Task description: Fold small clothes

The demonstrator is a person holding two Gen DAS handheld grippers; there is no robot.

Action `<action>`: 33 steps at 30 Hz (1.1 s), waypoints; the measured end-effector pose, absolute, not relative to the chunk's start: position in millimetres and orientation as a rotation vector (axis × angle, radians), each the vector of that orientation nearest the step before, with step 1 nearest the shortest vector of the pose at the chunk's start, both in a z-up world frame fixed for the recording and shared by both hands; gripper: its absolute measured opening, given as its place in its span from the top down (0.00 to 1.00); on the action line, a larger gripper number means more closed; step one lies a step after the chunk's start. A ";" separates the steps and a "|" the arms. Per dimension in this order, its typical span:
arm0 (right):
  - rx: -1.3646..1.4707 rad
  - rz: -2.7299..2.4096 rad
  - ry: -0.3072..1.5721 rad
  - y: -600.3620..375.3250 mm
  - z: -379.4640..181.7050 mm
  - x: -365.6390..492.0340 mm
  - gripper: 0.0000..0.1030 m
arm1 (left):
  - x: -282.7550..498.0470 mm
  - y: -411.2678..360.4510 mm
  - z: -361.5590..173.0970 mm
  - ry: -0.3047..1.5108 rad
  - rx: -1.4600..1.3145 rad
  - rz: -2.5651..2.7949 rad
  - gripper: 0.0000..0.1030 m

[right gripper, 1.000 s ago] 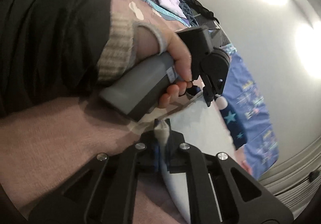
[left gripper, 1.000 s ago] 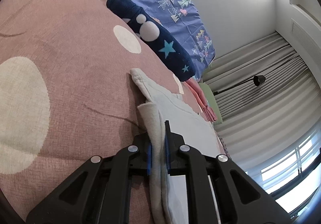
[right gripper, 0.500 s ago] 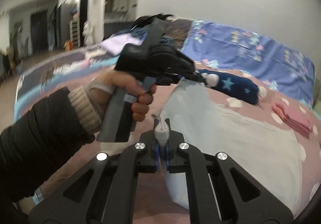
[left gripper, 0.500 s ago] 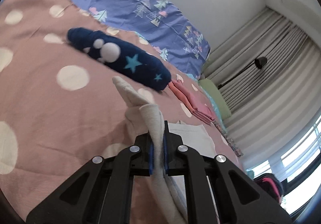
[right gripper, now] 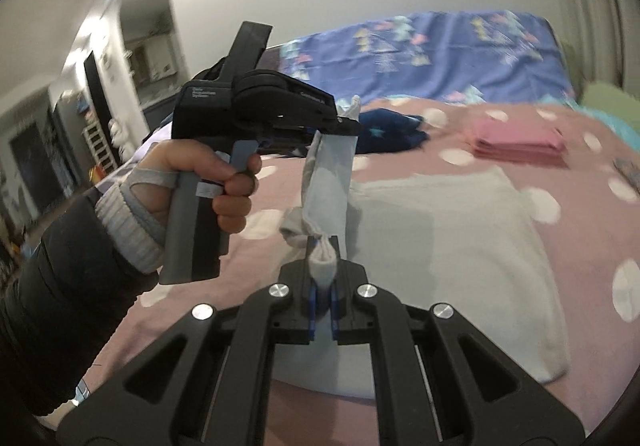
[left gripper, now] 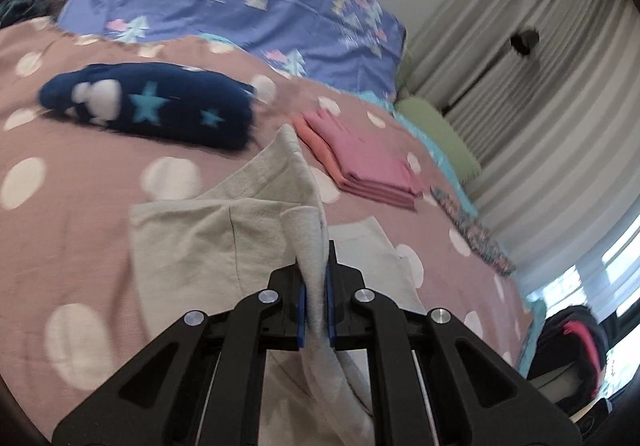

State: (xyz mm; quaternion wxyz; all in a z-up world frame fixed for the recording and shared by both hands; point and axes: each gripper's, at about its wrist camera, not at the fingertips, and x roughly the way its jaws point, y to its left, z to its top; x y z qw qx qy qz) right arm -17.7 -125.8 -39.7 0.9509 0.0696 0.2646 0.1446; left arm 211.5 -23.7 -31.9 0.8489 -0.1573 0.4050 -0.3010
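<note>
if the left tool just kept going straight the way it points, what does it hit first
Probably the grey garment itself: the left tool is shut on a raised fold of it, and more of that cloth lies ahead. Beyond it, the folded pink stack seems closest to the line, though depth is unclear.

Small white lettering sits on the left tool body, above the trigger, but is too blurred to read.

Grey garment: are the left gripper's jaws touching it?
Touching. Left wrist view shows the left gripper with jaws shut on a fold of the grey garment, cloth pinched between them.
</note>
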 end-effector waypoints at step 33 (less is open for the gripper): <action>0.636 0.209 0.720 -301.9 -128.5 -24.3 0.94 | 76.0 -139.2 -48.2 0.763 0.257 -0.564 0.30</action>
